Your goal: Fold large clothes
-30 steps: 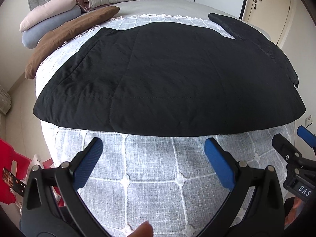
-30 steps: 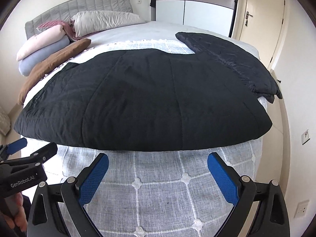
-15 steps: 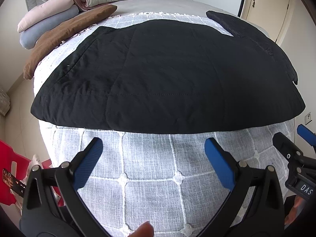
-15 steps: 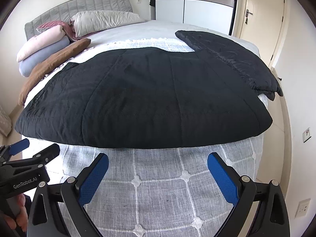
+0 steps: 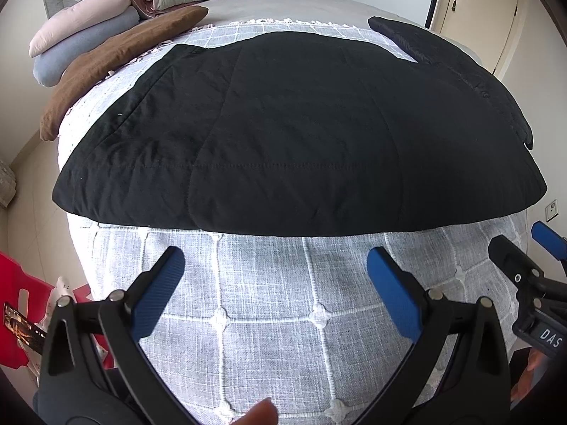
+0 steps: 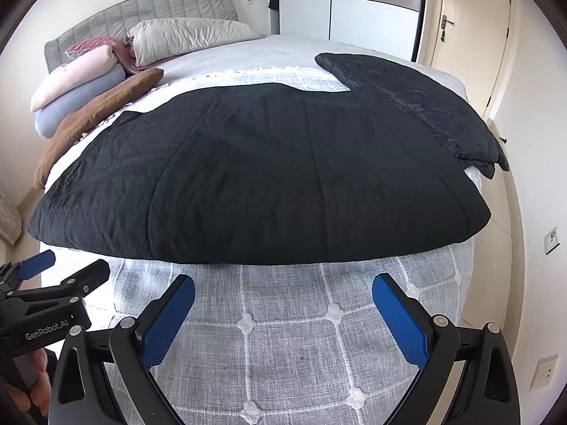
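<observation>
A large black quilted jacket point(image 5: 301, 134) lies flat on the grey checked bedspread point(image 5: 269, 290), its hem nearest me and one sleeve point(image 5: 443, 56) stretched to the far right. It also shows in the right wrist view point(image 6: 269, 177), with the sleeve point(image 6: 418, 106) reaching the bed's right edge. My left gripper point(image 5: 276, 265) is open and empty, just short of the hem. My right gripper point(image 6: 283, 295) is open and empty, also just short of the hem, to the right of the left one.
Rolled pink and blue bedding point(image 6: 78, 88), a brown cushion point(image 6: 95, 113) and a grey pillow point(image 6: 184, 39) lie at the bed's head. A wardrobe point(image 6: 354, 10) and a door point(image 6: 471, 46) stand behind. Something red point(image 5: 17, 304) stands low at the left.
Both grippers have edged forward toward the jacket's hem, which sits lower and larger in view. Both stay open and empty.
</observation>
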{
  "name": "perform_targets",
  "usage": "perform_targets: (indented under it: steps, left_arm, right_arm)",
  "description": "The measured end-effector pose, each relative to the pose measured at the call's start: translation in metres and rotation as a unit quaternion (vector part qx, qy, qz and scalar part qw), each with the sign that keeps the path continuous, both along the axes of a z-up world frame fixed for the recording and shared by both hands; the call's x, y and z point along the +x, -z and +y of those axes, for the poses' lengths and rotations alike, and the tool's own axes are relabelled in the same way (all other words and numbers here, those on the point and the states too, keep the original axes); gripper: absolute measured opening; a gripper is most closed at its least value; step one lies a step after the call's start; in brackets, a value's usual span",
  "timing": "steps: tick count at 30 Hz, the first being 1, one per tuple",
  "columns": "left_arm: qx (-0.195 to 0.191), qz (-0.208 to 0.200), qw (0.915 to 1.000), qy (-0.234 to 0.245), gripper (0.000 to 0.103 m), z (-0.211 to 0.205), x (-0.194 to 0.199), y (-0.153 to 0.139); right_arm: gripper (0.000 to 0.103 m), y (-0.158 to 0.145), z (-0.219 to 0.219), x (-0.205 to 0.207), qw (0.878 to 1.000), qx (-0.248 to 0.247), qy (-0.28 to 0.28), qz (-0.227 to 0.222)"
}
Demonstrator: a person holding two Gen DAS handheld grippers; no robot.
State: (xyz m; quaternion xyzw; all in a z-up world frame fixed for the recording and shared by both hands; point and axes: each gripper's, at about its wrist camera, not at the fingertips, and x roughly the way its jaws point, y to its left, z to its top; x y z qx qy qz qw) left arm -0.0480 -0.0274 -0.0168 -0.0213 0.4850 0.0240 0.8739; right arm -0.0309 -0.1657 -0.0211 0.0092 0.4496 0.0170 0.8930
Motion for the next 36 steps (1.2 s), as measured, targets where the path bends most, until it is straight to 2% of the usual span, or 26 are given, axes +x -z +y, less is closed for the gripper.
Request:
perform_targets:
  steps: [36]
  left_arm:
    - [0.001, 0.007, 1.0000, 0.005, 0.102, -0.0001, -0.0012, 0.0048]
  right_arm:
    - [0.101, 0.0000, -0.0005, -0.0005, 1.000, 0.000, 0.000, 0.001]
